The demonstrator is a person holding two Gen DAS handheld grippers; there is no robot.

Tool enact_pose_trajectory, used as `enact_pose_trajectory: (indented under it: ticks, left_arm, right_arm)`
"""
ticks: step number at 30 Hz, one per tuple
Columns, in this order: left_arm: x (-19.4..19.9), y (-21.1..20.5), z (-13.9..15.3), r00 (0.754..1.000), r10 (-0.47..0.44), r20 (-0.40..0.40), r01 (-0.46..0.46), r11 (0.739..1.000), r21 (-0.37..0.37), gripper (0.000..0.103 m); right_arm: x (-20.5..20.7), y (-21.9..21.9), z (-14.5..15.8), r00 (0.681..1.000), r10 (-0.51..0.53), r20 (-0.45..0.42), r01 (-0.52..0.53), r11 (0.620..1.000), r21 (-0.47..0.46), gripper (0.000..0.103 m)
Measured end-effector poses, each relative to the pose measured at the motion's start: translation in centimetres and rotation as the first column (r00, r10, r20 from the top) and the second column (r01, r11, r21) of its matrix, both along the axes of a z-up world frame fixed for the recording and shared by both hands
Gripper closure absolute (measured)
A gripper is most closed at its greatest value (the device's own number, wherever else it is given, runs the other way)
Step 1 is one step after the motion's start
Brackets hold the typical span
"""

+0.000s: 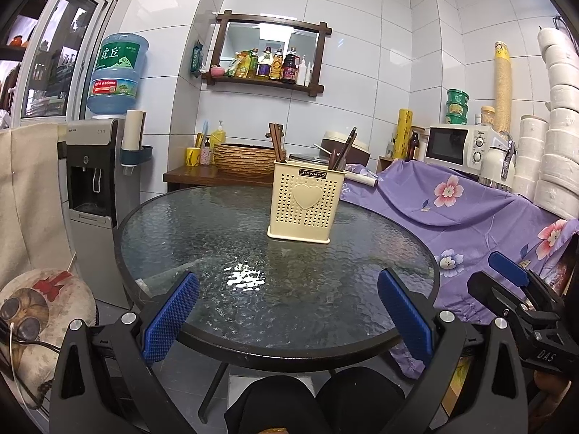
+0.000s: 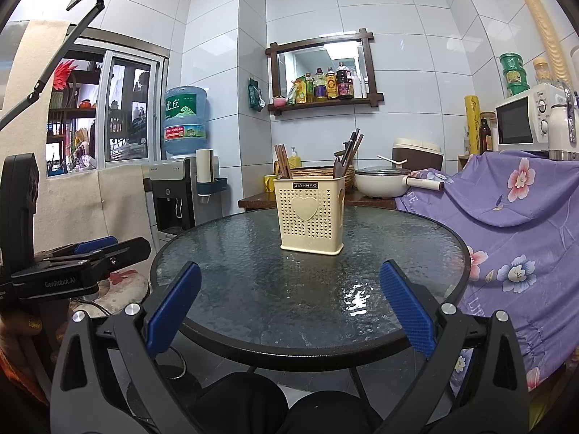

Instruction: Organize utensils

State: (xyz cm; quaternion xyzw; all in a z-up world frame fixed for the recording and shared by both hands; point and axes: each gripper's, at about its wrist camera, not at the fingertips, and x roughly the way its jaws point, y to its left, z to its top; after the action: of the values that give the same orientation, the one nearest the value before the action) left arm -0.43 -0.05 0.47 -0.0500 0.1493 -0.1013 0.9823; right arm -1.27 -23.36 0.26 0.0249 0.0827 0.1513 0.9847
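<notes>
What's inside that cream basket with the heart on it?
The cream basket on the glass table holds brown chopsticks at its left end and darker utensils at its right. Only their tops show; the perforated walls hide the lower parts and any dividers.

"JIANHAO" on the utensil holder (image 1: pixel 305 200); "虎丘" on the water jug (image 1: pixel 117 74).

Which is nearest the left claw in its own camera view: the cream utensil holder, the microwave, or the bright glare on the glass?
1. Glare patch, on the glass between the fingers.
2. Utensil holder, mid-table.
3. Microwave, back right.
</notes>
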Motion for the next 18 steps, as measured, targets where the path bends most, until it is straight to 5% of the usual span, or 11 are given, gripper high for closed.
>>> enact_pose_trajectory:
  ticks: [18]
  left_arm:
    - [-0.01, 0.0, -0.12, 1.0, -0.004, -0.006, 0.004, 1.0, 0.004, 0.006]
  right_arm:
    - [0.14, 0.04, -0.38, 1.0, 0.001, -0.009, -0.001, 1.0, 0.0, 0.006]
